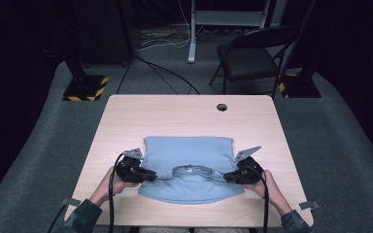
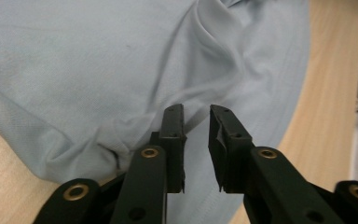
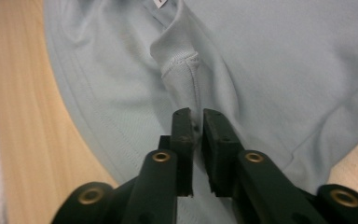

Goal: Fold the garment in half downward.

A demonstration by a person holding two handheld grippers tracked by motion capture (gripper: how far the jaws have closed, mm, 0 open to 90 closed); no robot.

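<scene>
The light, limp blue shirt (image 1: 189, 167) at frame centre suits seam grips: the right gripper (image 3: 196, 122) pinches its shoulder seam, while the left gripper (image 2: 196, 122) stands slightly parted over loose cloth.

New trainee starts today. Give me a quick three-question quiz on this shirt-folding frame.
1. True or false: the light blue shirt lies on the wooden table.
2. What does the right tongs pinch? A) shirt fabric B) a cable C) nothing
3. Fill in: behind the table stands a black folding ____.

Key: 1 true; 2 A; 3 chair.
</scene>
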